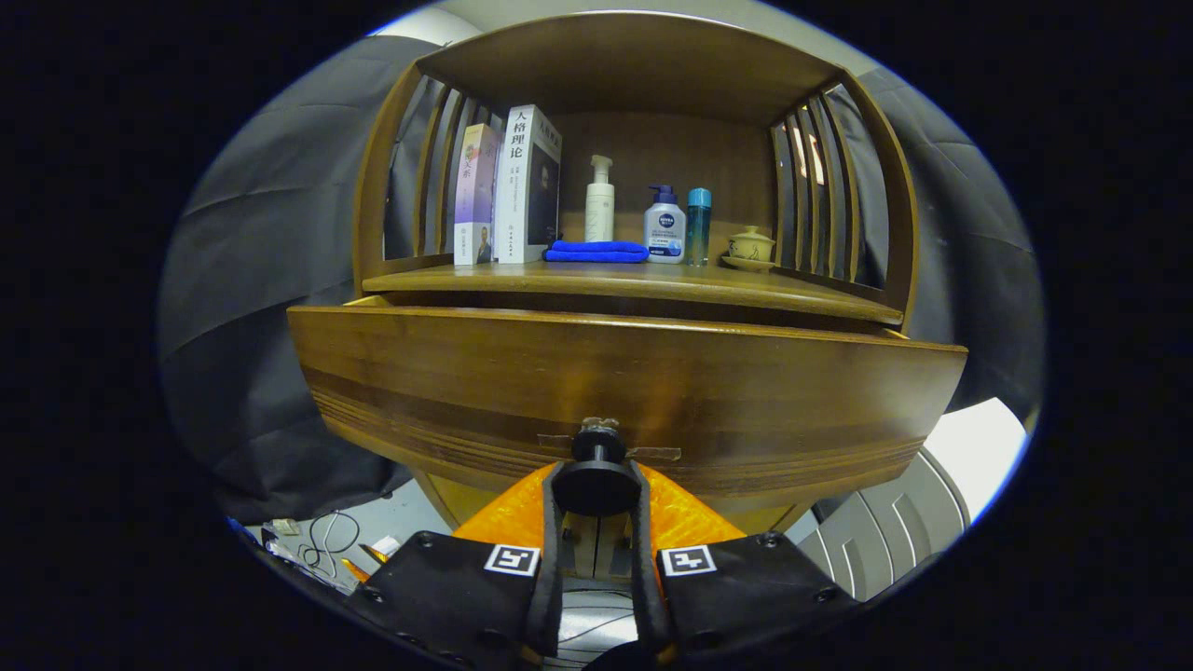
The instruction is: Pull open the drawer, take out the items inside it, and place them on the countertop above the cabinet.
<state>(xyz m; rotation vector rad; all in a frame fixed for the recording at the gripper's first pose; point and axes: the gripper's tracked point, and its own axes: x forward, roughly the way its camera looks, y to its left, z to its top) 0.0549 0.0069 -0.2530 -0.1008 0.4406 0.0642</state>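
Fingers of the gripper (596,489) clamp the knob (596,466) at the bottom-centre edge of the drawer (624,382) front. The drawer stands pulled out below the countertop (615,280), where a blue cloth (596,251) lies.

You see the cabinet's wooden countertop (615,280) carrying, from one end to the other, two upright books (508,186), a folded blue cloth (596,251) lying flat, a white pump bottle (599,200) behind it, a blue-capped pump bottle (665,225), a slim teal bottle (698,226) and a lidded teacup on a saucer (750,248).
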